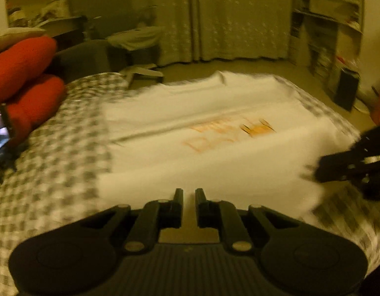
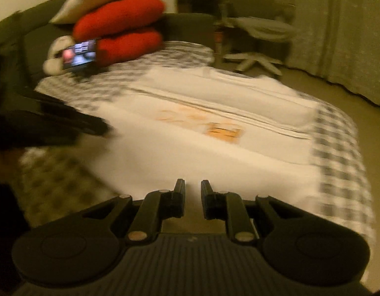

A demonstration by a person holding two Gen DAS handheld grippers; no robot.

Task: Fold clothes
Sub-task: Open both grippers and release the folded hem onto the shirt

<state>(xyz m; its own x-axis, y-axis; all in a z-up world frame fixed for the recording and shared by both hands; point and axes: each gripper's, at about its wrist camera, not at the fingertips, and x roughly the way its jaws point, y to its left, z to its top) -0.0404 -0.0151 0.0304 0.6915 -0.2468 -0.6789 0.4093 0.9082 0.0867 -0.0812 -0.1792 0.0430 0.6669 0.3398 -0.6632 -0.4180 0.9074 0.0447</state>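
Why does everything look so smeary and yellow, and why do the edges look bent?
Left wrist view: the white shirt and checked bedcover are smeared by motion blur, while the left hand-held gripper stays sharp. Right wrist view: same blur; the right hand-held gripper looks crisp. Both views: dim yellowish indoor light, and the fisheye lens curves the edges and darkens the corners.

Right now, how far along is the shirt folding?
Partly done: the white shirt lies flat on the checked bedcover with both long sides folded in, its orange print showing between them. Neither tool grips cloth. The crosswise folds still look left to do.
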